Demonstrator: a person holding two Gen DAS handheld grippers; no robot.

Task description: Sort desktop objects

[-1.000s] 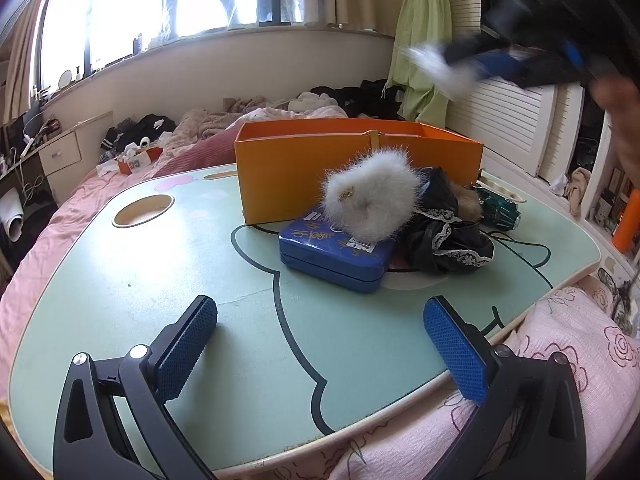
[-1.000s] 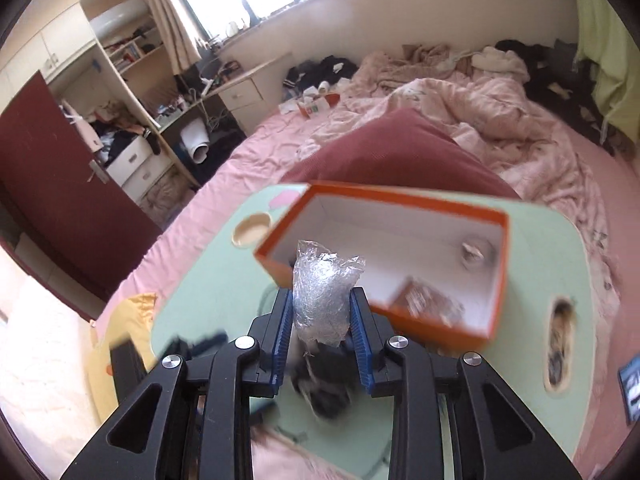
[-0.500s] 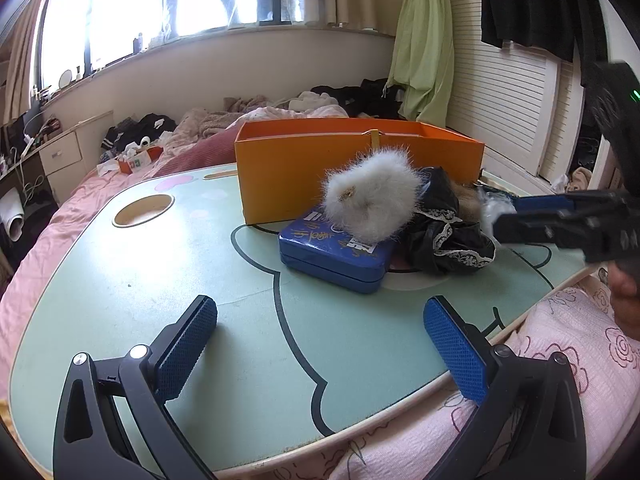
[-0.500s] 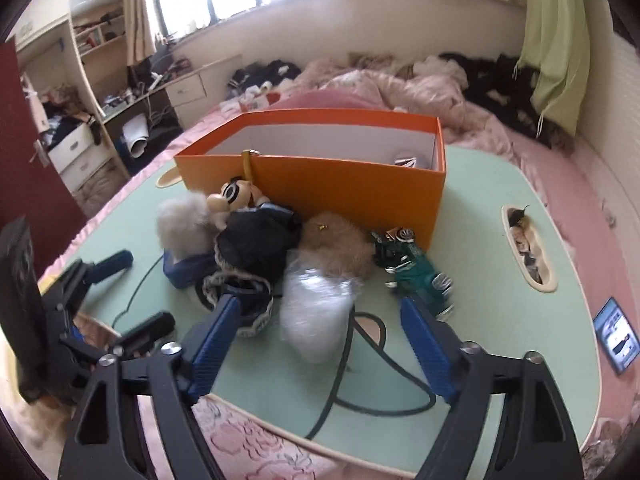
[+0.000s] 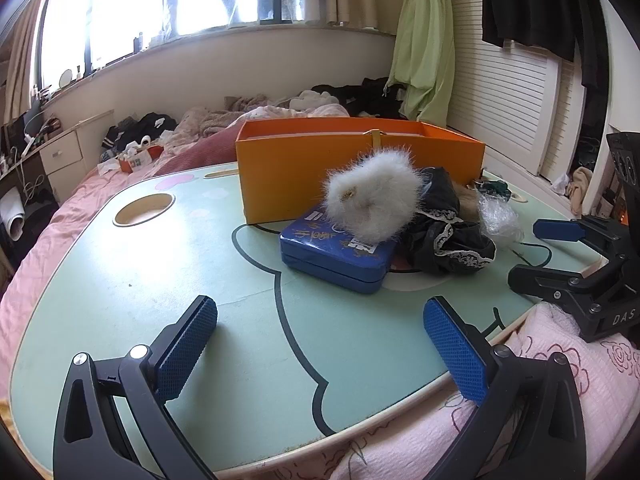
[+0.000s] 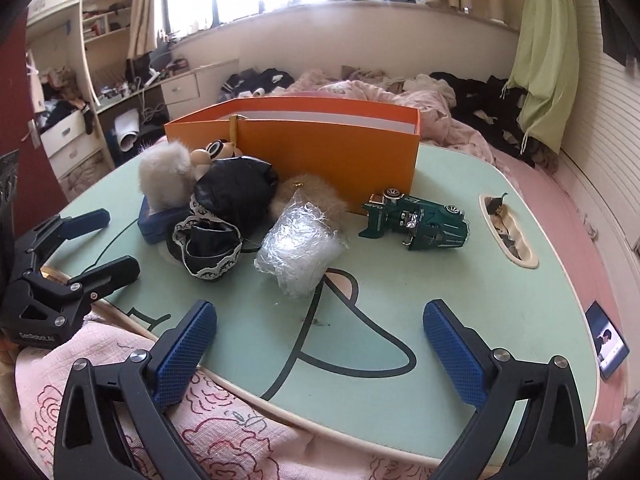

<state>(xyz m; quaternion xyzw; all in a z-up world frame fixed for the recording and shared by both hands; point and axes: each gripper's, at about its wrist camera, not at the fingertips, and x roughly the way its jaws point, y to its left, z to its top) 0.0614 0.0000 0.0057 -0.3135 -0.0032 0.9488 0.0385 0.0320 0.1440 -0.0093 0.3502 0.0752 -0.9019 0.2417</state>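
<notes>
The right gripper (image 6: 318,354) tilts down over the table edge (image 6: 360,454), jaws just opened wide, crinkly bundle (image 6: 298,254) lying free ahead.

A lived-in bedroom at home: a bed (image 6: 532,184) with rumpled pink bedding (image 5: 256,116) and strewn clothes, a cluttered desk with white drawers (image 6: 182,88), curtained windows (image 5: 168,4), and a garment (image 5: 428,36) hanging by louvred wardrobe doors (image 5: 516,100).

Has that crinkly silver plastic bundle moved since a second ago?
Yes. The silver plastic bundle was held above the orange box in the right hand-held gripper, whose jaws have just been opening. It now lies on the green table in front of the box.
</notes>
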